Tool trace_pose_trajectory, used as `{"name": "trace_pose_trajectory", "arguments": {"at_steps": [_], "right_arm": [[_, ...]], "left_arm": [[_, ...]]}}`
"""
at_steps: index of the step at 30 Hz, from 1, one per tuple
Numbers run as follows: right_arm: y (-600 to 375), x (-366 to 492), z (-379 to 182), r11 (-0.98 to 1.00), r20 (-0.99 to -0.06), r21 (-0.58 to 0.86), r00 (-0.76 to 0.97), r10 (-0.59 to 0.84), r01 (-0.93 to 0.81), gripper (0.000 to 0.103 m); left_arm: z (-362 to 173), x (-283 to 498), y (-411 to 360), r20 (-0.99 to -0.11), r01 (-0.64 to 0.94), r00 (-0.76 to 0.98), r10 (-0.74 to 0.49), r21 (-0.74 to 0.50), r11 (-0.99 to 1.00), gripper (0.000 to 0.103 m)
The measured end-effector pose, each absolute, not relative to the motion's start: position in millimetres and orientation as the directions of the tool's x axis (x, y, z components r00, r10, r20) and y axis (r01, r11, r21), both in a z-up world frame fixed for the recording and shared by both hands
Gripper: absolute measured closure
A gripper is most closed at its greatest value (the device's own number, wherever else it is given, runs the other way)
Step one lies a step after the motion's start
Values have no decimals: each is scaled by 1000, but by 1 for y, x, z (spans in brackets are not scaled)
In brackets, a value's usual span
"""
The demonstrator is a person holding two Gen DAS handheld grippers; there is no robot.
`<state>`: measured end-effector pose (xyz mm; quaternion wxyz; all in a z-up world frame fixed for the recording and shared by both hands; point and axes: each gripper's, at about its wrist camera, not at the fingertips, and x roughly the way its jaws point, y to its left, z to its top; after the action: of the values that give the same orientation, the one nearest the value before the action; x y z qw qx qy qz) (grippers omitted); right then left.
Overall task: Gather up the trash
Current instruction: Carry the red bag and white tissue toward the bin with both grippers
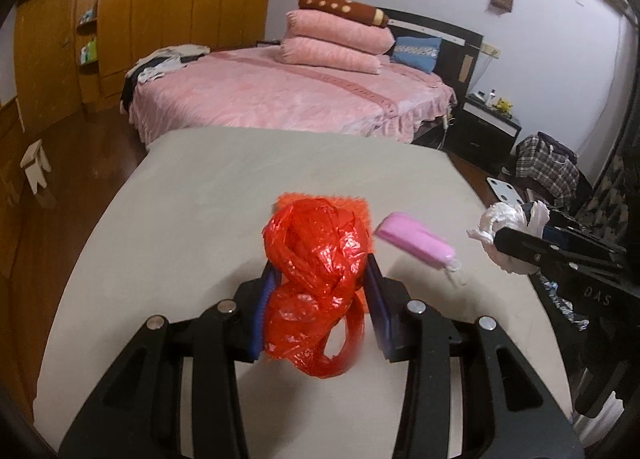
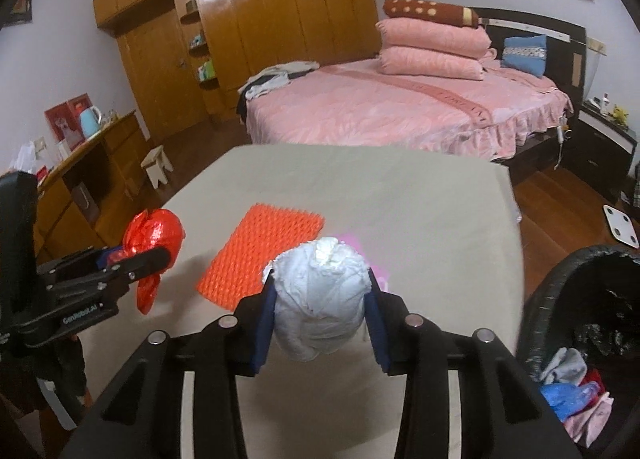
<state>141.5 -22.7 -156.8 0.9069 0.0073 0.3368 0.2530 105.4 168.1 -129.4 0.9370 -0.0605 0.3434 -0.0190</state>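
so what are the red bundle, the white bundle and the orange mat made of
Red bundle: thin plastic film, probably a knotted bag; glossy crinkles catch the light. White bundle: looks like a thin plastic bag too, duller, with soft creases; paper can't be ruled out. Orange mat: moulded plastic or rubber by its rows of small spikes.

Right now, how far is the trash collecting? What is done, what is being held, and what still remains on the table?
Done: the black bin already holds some bags and scraps. In hand: the left gripper is shut on a red plastic bag, and the right gripper is shut on a white plastic bag; neither is in the bin. Left: an orange spiky mat and a pink packet lie on the table.
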Motion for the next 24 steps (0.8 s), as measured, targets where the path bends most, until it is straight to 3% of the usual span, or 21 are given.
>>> {"name": "trace_pose_trajectory", "arguments": {"at_steps": [24], "right_arm": [[-173,121,-116,969,-528,162,813,244,-186,63]], "left_arm": [[-106,133,9,-582,316,741,-334,-136,939,63]]}}
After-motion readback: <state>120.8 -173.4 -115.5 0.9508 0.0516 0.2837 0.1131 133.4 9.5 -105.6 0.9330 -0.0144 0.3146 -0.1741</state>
